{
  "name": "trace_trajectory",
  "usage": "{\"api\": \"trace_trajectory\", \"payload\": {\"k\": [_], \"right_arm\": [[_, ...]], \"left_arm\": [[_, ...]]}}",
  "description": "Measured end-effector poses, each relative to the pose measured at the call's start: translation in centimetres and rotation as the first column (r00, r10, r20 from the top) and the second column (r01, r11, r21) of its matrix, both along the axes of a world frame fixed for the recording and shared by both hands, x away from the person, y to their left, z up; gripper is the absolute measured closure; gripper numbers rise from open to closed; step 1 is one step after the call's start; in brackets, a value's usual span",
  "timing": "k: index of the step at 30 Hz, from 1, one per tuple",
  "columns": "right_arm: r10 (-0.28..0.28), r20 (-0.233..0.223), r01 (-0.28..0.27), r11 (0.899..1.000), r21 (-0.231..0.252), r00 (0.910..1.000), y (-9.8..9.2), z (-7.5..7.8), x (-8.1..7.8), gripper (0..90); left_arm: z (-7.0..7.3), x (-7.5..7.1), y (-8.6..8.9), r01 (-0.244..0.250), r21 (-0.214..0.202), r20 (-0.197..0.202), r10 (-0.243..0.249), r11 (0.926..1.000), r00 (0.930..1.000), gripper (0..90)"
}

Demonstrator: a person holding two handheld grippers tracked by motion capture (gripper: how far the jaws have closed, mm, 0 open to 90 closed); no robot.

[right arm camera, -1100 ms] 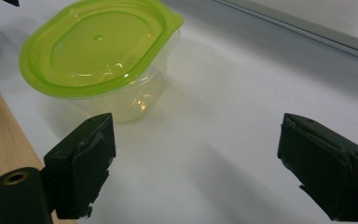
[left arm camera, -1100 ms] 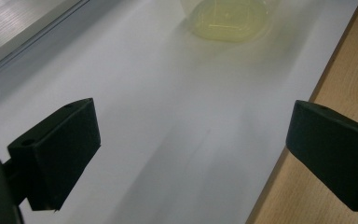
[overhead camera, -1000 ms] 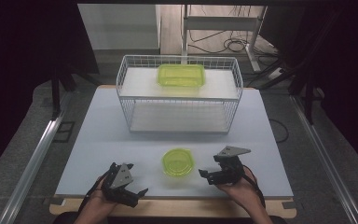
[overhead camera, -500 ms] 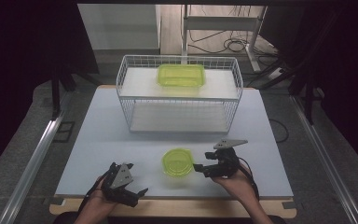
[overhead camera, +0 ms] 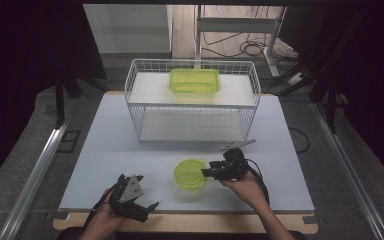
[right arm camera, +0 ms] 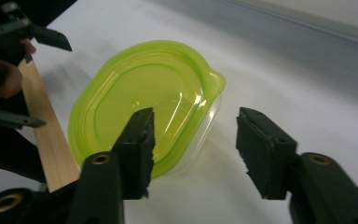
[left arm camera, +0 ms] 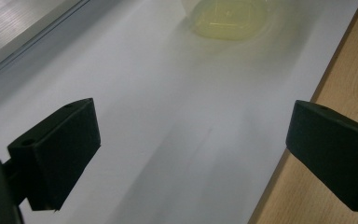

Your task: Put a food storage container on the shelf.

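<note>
Right gripper (right arm camera: 193, 149) at rim of green lidded container (right arm camera: 144, 102) on bench (overhead camera: 105, 150), fingers closing but not yet clamped; left gripper (left arm camera: 191, 154) fingers released, apart

A small round container (overhead camera: 190, 173) of clear plastic, closed with a translucent lime-green lid, sits upright on the white table top near its front edge — roughly midway across. The lid is shallowly dished, with raised concentric ridges and a small pointed tab (right arm camera: 216, 80) jutting from its rim. In the right gripper view the lid (right arm camera: 140, 105) overhangs the clear tub below. In the left gripper view the container (left arm camera: 228, 18) shows as a pale, blurred yellow-green shape — far off on the table.
</note>
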State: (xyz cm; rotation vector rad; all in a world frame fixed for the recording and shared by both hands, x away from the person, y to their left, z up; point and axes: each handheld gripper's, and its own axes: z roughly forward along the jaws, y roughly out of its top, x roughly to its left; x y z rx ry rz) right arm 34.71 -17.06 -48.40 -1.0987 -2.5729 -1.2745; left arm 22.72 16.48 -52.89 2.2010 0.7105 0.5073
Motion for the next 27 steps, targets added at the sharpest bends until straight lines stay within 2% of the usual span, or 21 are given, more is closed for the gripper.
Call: {"api": "trace_trajectory", "payload": {"k": [3,8,13,15,16,19,23,27], "right_arm": [[-0.005,-0.061,0.007,1.000,0.028,0.9981,-0.2,-0.3,0.9,55.0],[0.000,-0.132,0.007,0.998,0.055,0.9912,-0.1,-0.8,1.7,62.5],[0.008,-0.208,0.010,0.996,0.085,0.9782,0.0,-1.1,2.1,71.0],[0.017,-0.237,0.008,0.995,0.103,0.9713,-0.1,-1.0,2.2,78.5],[0.030,-0.247,-0.001,0.993,0.117,0.9685,-0.1,-1.0,2.3,79.2],[0.044,-0.259,-0.015,0.993,0.114,0.9649,0.2,-0.8,2.1,80.4],[0.064,-0.280,-0.020,0.988,0.156,0.9579,0.2,-0.6,1.9,81.4],[0.052,-0.266,-0.010,0.988,0.154,0.9625,0.1,-0.3,1.7,81.6]], "left_arm": [[0.0,0.0,0.0,0.003,0.005,-0.001,-0.003,1.0000,1.0000,2.7],[0.0,0.0,0.0,0.001,0.004,-0.002,-0.001,1.0000,1.0000,2.7],[0.0,0.0,0.0,0.003,0.005,-0.002,-0.003,1.0000,1.0000,2.7],[0.0,0.0,0.0,0.003,0.005,-0.001,-0.003,1.0000,1.0000,2.7],[0.0,0.0,0.0,0.003,0.005,0.000,-0.003,1.0000,1.0000,2.7],[0.0,0.0,0.0,0.002,0.006,0.001,-0.002,1.0000,1.0000,2.7],[0.0,0.0,0.0,0.004,0.008,0.002,-0.004,1.0000,1.0000,2.7],[0.0,0.0,0.0,0.003,0.009,0.003,-0.003,1.0000,1.0000,2.7]]}}
